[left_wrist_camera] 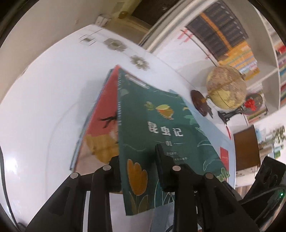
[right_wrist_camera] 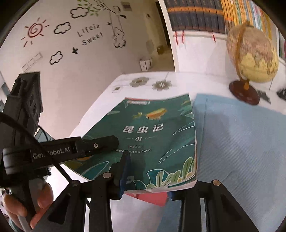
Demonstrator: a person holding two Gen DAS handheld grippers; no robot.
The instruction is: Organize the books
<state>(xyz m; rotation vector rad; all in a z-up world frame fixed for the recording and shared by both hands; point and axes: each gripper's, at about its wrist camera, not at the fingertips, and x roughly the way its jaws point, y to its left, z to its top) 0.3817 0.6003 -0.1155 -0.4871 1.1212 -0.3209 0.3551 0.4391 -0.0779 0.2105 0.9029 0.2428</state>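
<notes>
A green paperback (left_wrist_camera: 160,116) (right_wrist_camera: 160,133) with white Chinese title lettering is held between both grippers, low over the white table (left_wrist_camera: 44,98). My left gripper (left_wrist_camera: 136,153) is shut on its near left corner. One finger lies on the cover and the other sits under the book's edge, in front of a red book (left_wrist_camera: 101,121). That red book tops a small stack lying directly beneath. In the right wrist view my right gripper (right_wrist_camera: 148,173) is shut on the green book's near edge, blue pad on the cover. A corner of the red book (right_wrist_camera: 148,197) pokes out below.
A light blue mat (right_wrist_camera: 241,142) covers the table right of the books. A globe (right_wrist_camera: 252,53) on a dark round base stands at the back right. Behind it a white bookshelf (right_wrist_camera: 196,16) holds rows of books. A hand (right_wrist_camera: 41,201) grips the left tool's handle.
</notes>
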